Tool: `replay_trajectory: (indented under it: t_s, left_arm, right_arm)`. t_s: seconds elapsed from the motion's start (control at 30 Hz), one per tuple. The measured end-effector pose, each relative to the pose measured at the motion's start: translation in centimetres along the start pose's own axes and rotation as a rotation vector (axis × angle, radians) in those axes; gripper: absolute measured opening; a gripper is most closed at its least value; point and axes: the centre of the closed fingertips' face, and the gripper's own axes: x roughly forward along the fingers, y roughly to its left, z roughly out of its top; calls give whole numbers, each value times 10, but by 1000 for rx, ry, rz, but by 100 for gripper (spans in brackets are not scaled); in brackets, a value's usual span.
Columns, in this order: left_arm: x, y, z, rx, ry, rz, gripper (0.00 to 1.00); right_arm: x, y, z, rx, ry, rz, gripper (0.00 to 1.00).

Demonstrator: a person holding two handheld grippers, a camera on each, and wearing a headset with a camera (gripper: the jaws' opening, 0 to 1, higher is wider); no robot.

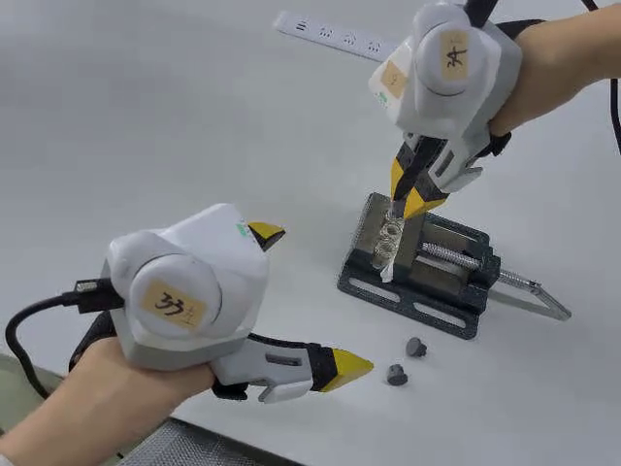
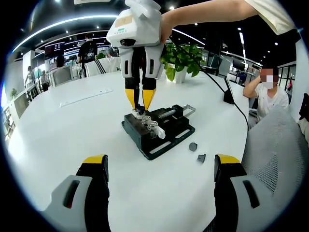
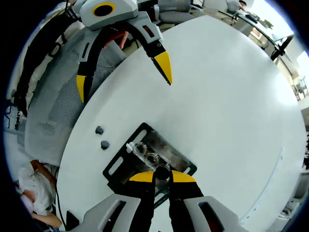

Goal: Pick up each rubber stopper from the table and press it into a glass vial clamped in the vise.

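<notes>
A black vise (image 1: 456,291) (image 2: 171,135) (image 3: 118,166) clamps a row of clear glass vials (image 1: 386,241) (image 2: 150,126) (image 3: 146,153). My right gripper (image 1: 409,201) (image 2: 140,104) (image 3: 162,177) points down at the far end of that row, shut on a dark rubber stopper (image 3: 162,172) held at a vial's mouth. Two more grey stoppers (image 1: 416,346) (image 1: 396,374) (image 2: 192,146) (image 3: 99,130) lie on the white table beside the vise. My left gripper (image 1: 309,299) (image 2: 161,162) (image 3: 122,76) hovers open with nothing between its jaws, short of the vise.
A white power strip (image 1: 330,34) lies at the table's far side. The vise's screw handle (image 1: 529,288) sticks out to the right. A mesh chair (image 2: 275,164) stands at the table's near edge, with a seated person (image 2: 268,94) and a plant (image 2: 182,58) beyond.
</notes>
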Motion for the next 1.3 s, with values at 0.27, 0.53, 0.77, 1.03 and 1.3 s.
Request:
replay_trajectory:
  t_s: [0.27,0.53,0.77,1.03,1.3]
  left_arm:
    - [0,0,-1,-1,3,-1,89]
    - [1,-3,-2,-4,5,-7,89]
    - [1,-4,-2,-4,7,-8,88]
    - [0,-2,-1,-1,5,-3,88]
    - [0,3,1,3,0,3,88]
  right_arm:
    - [0,2,0,-25,7,-3,6]
    - [-1,4,-1,-38,6,-5,7]
    - [-1,5,0,-38,0,1,10]
    - [-9,0,4,-6,-48,-28,16]
    - [-13,0,-3,36,-70,-39,2]
